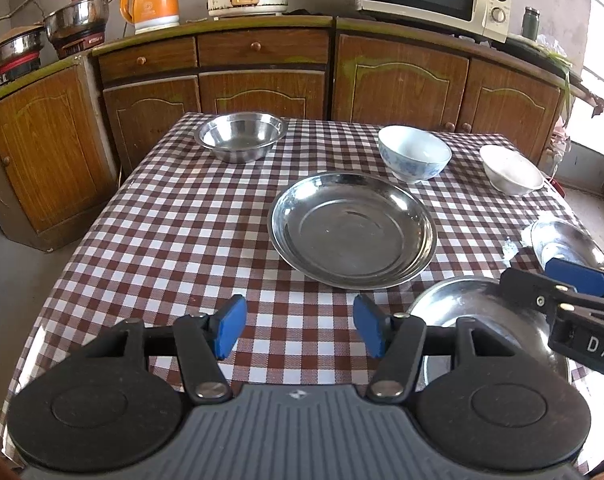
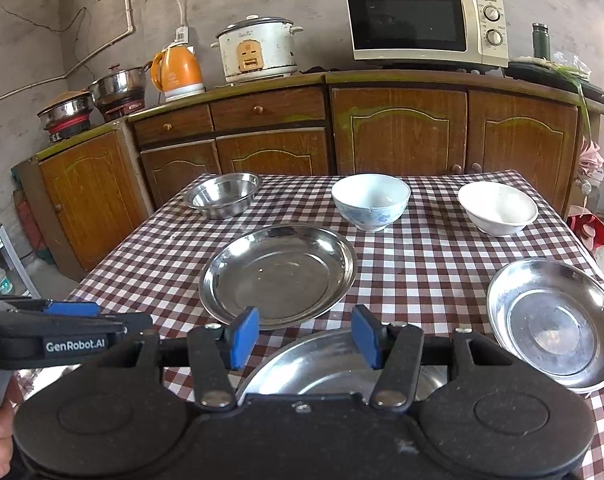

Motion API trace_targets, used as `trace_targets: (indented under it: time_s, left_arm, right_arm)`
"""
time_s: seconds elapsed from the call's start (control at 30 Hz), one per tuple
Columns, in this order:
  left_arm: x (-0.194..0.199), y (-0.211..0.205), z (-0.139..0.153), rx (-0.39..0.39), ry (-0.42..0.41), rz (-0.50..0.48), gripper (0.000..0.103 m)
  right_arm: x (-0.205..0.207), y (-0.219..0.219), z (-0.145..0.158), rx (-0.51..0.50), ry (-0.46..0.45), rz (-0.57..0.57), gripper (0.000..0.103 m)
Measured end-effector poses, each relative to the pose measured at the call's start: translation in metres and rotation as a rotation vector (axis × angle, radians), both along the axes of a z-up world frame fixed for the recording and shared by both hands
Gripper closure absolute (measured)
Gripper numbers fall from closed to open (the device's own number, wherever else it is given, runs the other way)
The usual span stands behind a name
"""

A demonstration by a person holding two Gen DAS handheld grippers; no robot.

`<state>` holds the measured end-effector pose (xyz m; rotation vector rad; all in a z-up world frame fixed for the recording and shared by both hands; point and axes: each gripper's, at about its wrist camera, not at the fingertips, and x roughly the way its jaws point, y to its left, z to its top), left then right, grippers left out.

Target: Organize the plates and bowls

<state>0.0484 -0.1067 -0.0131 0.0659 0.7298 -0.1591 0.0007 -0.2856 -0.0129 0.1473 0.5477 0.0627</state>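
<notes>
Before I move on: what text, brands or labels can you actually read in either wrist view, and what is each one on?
"GenRobot.AI": white lettering on the side of the left gripper, seen in the right wrist view.
"DA", cut off by the frame edge: on the right gripper, seen in the left wrist view.
Microwave: brand mark above the dials, too small to read.
Rice cooker: faint lettering, too blurred to read.
Orange kettle: round logo, unreadable.

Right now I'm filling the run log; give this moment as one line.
left gripper: open, empty | right gripper: open, empty, above near steel plate | centre steel plate: untouched
</notes>
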Motion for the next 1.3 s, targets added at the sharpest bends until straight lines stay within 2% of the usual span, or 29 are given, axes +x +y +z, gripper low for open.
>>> trace_targets:
  time_s: [1.3]
  left_arm:
    - [0.015, 0.004, 0.001, -0.031, -0.005, 0.026, 0.042]
  right_arm:
    - [0.017, 0.002, -0.002, 0.010, -0.003, 0.002, 0.036]
